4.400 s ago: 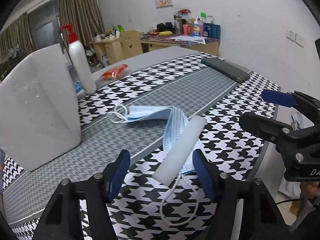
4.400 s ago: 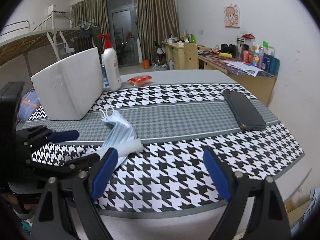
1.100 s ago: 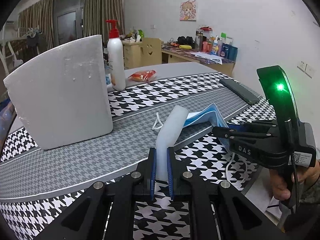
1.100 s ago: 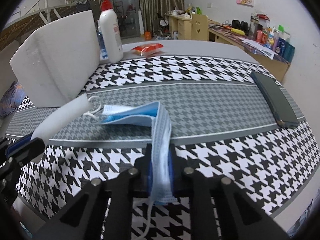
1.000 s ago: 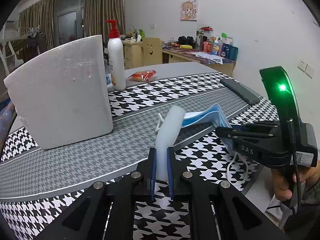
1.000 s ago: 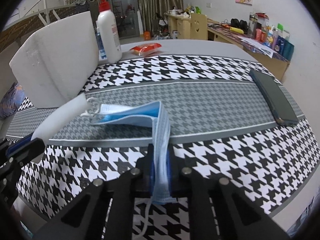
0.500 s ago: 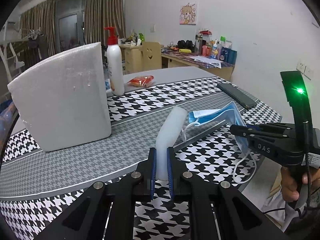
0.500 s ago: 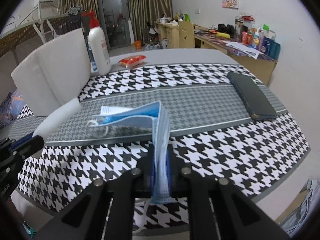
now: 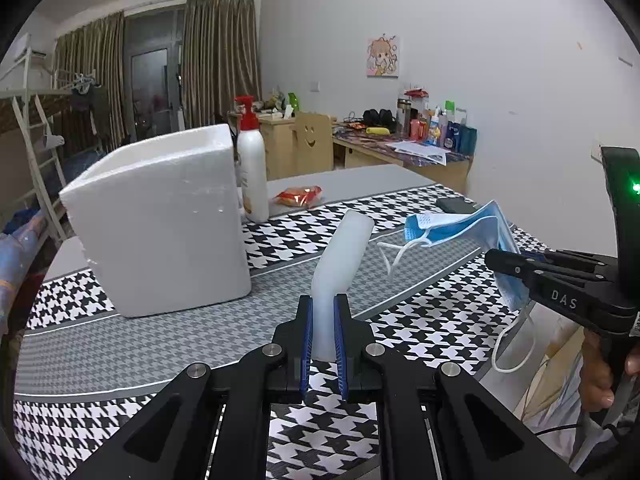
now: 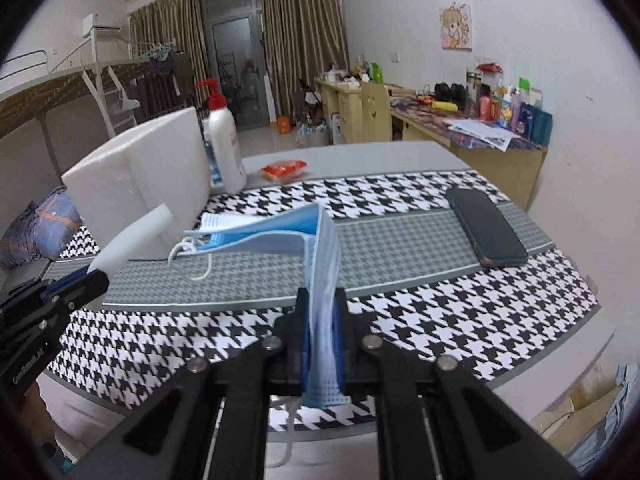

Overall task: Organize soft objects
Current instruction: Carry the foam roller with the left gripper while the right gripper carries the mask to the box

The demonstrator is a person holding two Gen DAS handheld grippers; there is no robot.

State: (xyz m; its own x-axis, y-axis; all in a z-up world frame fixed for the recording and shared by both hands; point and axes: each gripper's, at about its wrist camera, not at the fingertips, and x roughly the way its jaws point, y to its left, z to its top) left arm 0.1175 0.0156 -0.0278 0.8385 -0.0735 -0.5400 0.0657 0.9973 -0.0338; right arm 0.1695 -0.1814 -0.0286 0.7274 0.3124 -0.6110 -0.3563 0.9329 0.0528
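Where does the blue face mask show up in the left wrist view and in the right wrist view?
Left wrist: mask at right, hanging from the right hand-held gripper.
Right wrist: mask at centre, pinched in that gripper, its far end draping left.
Shared landmark: the foam box beside it.

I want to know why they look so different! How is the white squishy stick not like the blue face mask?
The white foam stick is thick, round and holds itself straight, poking up from the left gripper. The blue pleated face mask is thin and flat; it folds over and droops from the right gripper. The mask has white ear loops dangling; the stick has none. Both are soft, pinched between shut jaws, and held above the houndstooth tablecloth.
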